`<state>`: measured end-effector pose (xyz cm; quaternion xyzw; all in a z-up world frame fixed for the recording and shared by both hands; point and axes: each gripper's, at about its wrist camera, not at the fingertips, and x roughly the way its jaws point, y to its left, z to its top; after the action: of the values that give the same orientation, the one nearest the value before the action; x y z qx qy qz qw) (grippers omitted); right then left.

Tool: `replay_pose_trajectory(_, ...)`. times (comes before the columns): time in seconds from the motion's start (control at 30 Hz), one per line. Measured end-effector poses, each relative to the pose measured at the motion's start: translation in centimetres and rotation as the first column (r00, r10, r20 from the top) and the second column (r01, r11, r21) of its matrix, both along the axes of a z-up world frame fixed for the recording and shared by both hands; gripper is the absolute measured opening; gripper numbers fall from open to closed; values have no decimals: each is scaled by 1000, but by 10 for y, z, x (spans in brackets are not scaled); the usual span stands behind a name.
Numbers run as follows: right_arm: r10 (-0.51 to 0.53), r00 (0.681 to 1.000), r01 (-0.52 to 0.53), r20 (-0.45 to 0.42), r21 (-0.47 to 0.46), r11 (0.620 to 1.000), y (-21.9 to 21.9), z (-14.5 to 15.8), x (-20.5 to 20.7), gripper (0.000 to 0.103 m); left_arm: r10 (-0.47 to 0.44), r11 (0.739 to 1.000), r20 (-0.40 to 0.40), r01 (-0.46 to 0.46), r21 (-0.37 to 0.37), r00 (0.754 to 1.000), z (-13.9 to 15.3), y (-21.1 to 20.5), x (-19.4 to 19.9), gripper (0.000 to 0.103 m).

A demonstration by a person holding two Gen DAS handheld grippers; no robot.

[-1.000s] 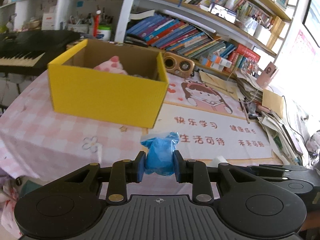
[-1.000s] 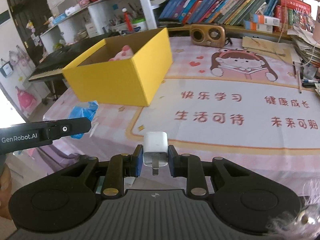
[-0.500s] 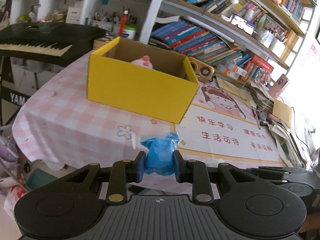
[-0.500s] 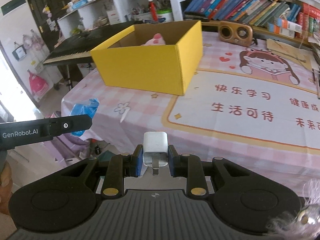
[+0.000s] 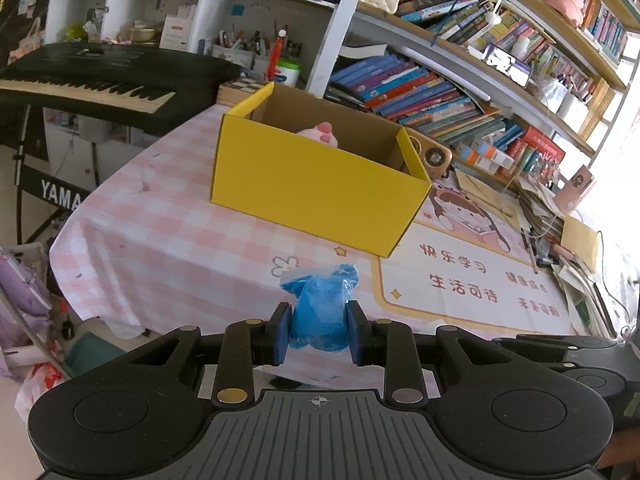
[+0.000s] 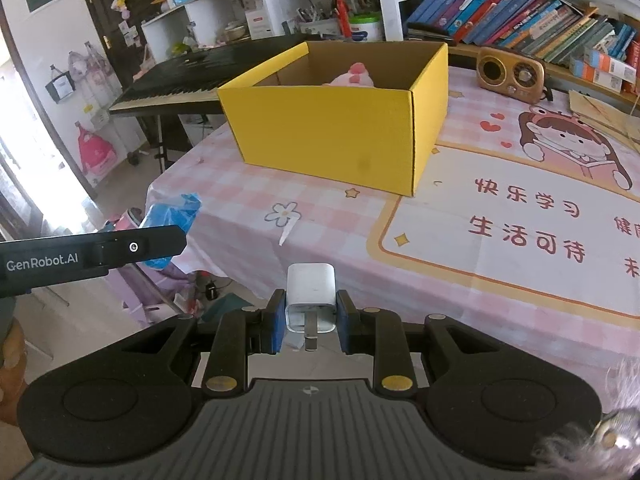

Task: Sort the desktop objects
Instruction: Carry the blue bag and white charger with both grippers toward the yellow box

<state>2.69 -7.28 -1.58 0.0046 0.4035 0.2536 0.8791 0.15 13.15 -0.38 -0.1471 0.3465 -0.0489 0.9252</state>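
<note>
Box [image 5: 316,200] stands ahead of both claws, near the counter's [image 5: 160,240] left edge; left claw [image 5: 319,334] grips blue bag [image 5: 320,312], right claw [image 6: 311,322] grips white charger [image 6: 311,300], both short of the counter's near edge

left wrist cam: rides behind the left gripper [image 5: 319,334], off the table's near edge, angled down at the yellow box [image 5: 316,194] | right wrist cam: behind the right gripper [image 6: 310,316], same tilt, slightly nearer the box [image 6: 332,136] | shared: box, pink checked tablecloth [image 5: 168,240], bookshelf [image 5: 440,92], keyboard [image 6: 176,80]
</note>
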Motion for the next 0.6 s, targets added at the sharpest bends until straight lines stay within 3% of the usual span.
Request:
replay_pose_trajectory(0.37, 16, 1000, -16, 18, -6, 1000, 5, 5, 9, 23, -5, 1000, 11, 5, 0, 1000, 3, 1, 8, 27)
replay_pose_trajectory(0.6, 16, 998, -15, 61, -6, 1000, 3, 16, 30, 23, 13, 1000, 63, -14, 13, 998, 15, 1, 32, 27)
